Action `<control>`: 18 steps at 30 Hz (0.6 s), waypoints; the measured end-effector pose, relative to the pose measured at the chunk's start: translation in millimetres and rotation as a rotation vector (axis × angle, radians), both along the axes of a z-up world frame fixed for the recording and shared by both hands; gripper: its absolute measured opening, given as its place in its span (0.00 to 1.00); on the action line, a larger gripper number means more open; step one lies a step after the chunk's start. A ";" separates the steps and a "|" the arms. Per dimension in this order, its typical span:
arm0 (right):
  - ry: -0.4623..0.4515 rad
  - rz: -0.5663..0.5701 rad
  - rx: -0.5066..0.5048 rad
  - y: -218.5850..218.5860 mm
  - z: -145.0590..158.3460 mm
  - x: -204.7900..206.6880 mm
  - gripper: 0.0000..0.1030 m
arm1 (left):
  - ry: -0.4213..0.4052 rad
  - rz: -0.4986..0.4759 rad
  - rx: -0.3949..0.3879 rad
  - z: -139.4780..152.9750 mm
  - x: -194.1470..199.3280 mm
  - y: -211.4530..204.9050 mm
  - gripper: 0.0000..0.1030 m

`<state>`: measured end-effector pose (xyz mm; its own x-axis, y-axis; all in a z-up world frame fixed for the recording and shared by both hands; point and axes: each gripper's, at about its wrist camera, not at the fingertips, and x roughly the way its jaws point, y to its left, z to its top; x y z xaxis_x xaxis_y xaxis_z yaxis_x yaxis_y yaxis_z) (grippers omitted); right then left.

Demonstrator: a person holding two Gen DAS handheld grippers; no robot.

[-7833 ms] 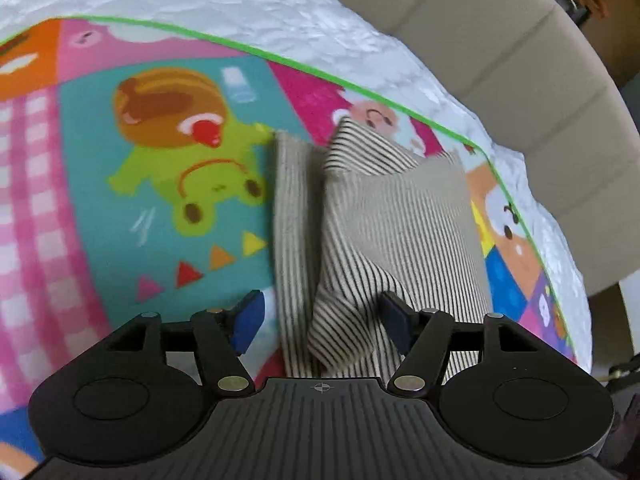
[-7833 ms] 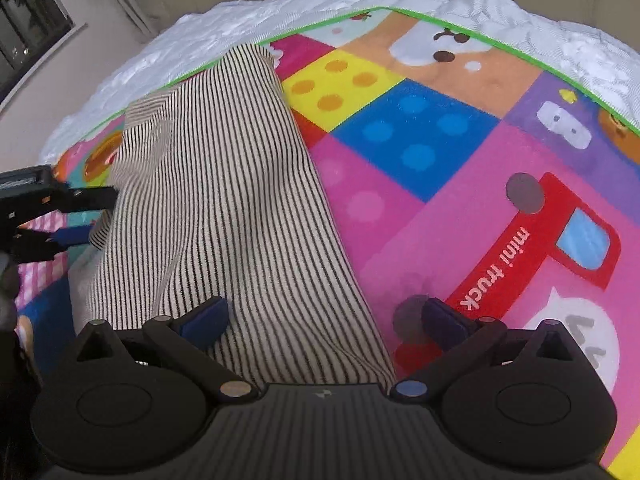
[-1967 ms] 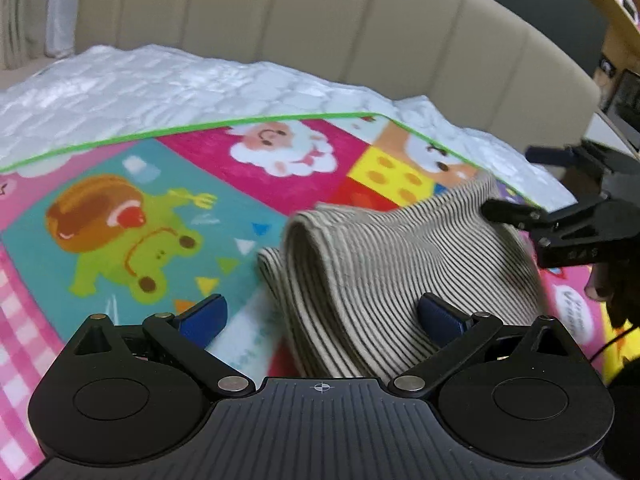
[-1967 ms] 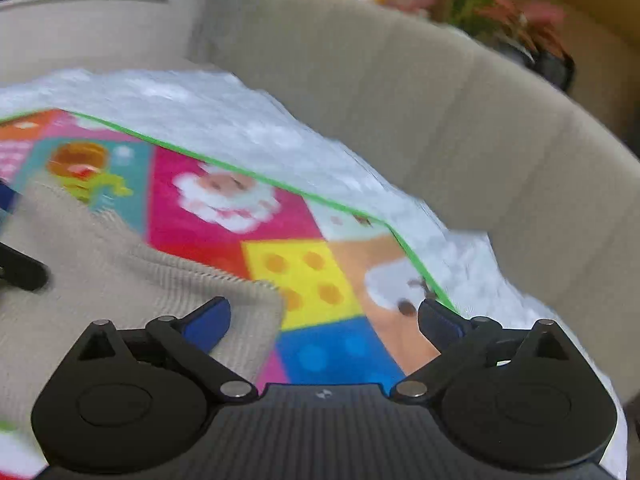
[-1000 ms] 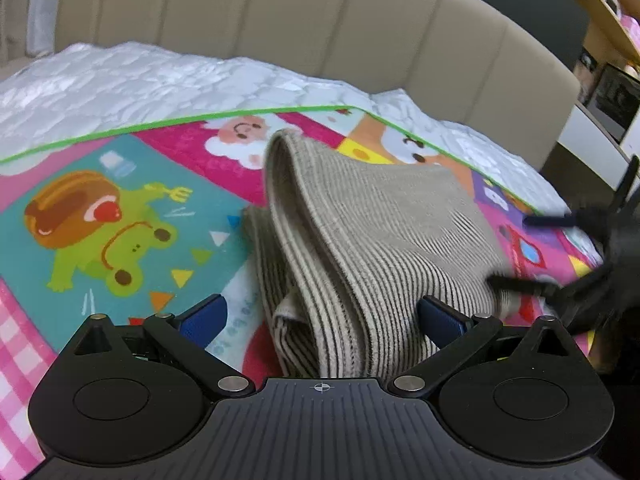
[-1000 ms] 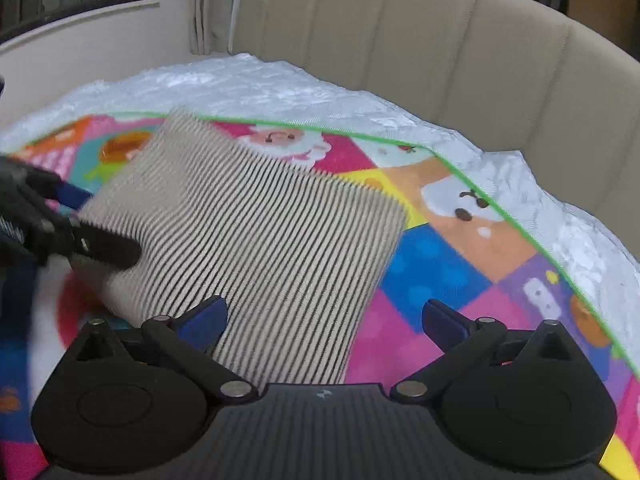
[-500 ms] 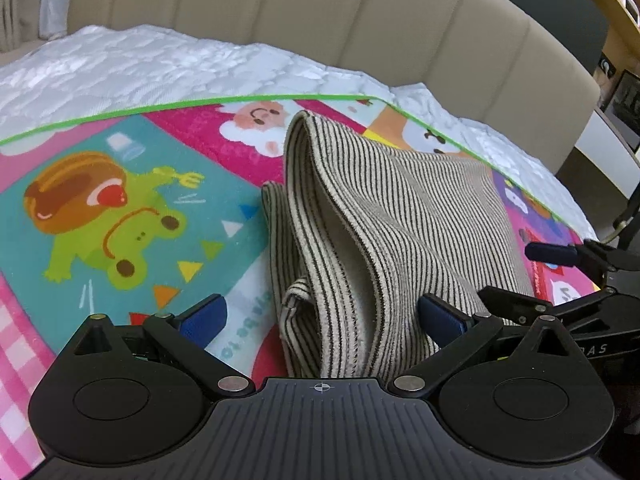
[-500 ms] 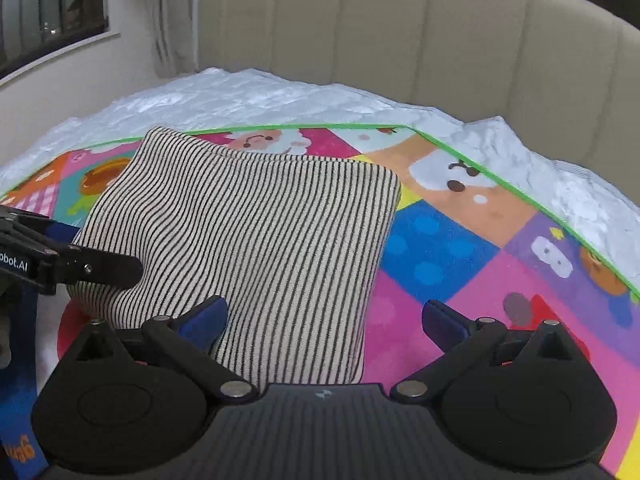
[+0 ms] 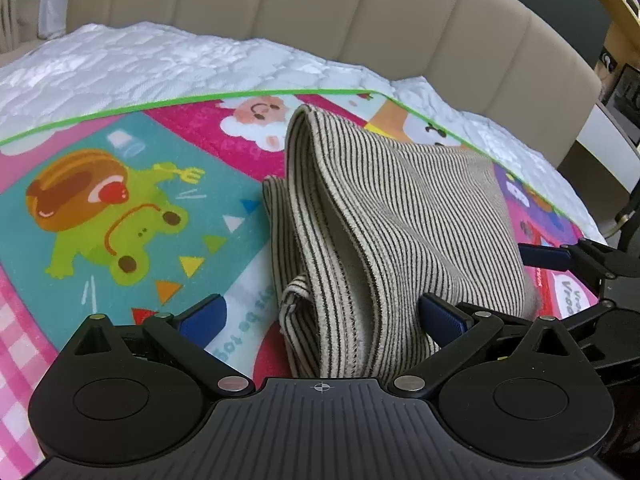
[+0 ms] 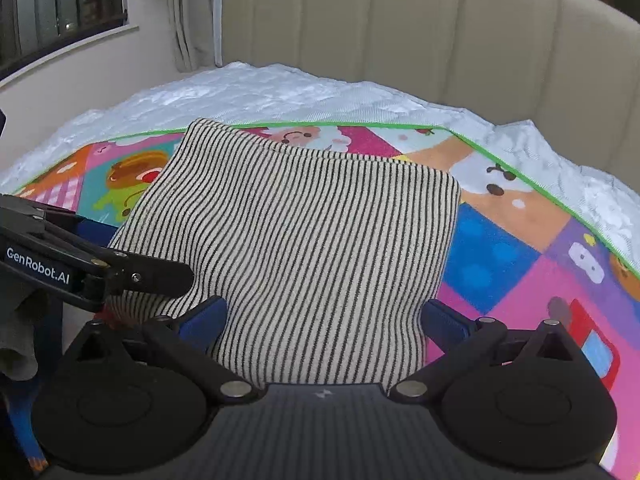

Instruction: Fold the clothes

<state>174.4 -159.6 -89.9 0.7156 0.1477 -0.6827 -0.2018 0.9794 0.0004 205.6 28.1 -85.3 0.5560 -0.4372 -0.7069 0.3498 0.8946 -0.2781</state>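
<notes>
A white quilted bed (image 10: pixel 248 92) carries a glossy cartoon-printed play mat (image 9: pixel 132 208). Toward the mat's far edge lies a folded, ribbed, black-and-beige striped garment (image 10: pixel 304 248), its layered edges showing. The left claw (image 9: pixel 320 318) and right claw (image 10: pixel 322 320) each gape apart around it.

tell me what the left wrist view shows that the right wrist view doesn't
Only the left wrist view shows the striped garment's stacked layers gaping along its open side edge, and the frog print in full. Only the right wrist view shows the garment's smooth top face, a window and a curtain. Both show the play mat, the beige headboard, and both tools open.
</notes>
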 end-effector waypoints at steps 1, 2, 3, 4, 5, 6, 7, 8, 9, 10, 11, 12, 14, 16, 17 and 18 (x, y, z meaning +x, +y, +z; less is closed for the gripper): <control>-0.001 0.001 0.004 -0.3 -0.4 -0.1 1.00 | 0.001 0.000 0.000 -0.2 -0.1 -0.3 1.00; -0.002 0.002 0.006 -0.4 -0.4 0.0 1.00 | 0.002 0.001 0.001 -0.3 -0.3 -0.5 1.00; -0.002 0.002 0.007 -0.7 -0.6 0.5 1.00 | 0.003 0.002 0.001 0.1 -0.4 -0.5 1.00; -0.002 0.003 0.009 -1.3 -0.9 1.0 1.00 | 0.003 0.002 0.001 0.6 -0.6 -0.5 1.00; -0.002 0.004 0.011 -1.7 -0.7 0.9 1.00 | 0.003 0.001 0.001 1.1 -0.8 -0.5 1.00; -0.002 0.004 0.012 -1.8 -0.3 0.3 1.00 | 0.004 0.002 -0.005 2.2 -1.0 0.5 1.00; -0.002 0.005 0.014 -2.1 0.0 -0.1 1.00 | 0.005 0.005 -0.021 4.1 -1.4 2.9 1.00; -0.002 0.005 0.014 -2.3 0.2 -0.3 1.00 | 0.005 0.012 -0.048 6.0 -1.4 6.8 1.00; -0.002 0.006 0.016 -2.5 0.3 -0.1 1.00 | 0.004 0.022 -0.075 7.1 -0.6 11.4 1.00; 0.001 0.004 0.021 -3.2 1.6 -0.3 1.00 | 0.006 0.035 -0.086 6.8 0.8 14.8 1.00; 0.005 0.000 0.029 -4.1 3.8 -0.9 1.00 | 0.011 0.049 -0.080 4.9 3.0 17.1 1.00; 0.009 -0.008 0.040 -5.6 6.9 -2.2 1.00 | 0.017 0.055 -0.072 2.4 4.7 18.1 1.00; -0.010 -0.051 0.055 -12.6 15.5 -8.3 1.00 | 0.023 0.056 -0.070 -0.9 6.2 18.6 1.00; -0.050 -0.132 0.053 -24.2 23.2 -13.5 1.00 | 0.009 0.058 -0.060 0.7 6.1 18.4 1.00; -0.065 -0.176 0.056 -31.4 26.0 -14.6 1.00 | 0.006 0.059 -0.054 0.8 6.2 18.2 1.00; -0.070 -0.214 0.056 -37.6 27.3 -14.3 1.00 | 0.006 0.061 -0.053 0.5 6.2 18.3 1.00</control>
<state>160.1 -197.2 -62.6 0.7799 0.0233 -0.6254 0.0093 0.9988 0.0488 211.7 46.4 -84.7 0.5783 -0.4395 -0.6873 0.2937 0.8982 -0.3272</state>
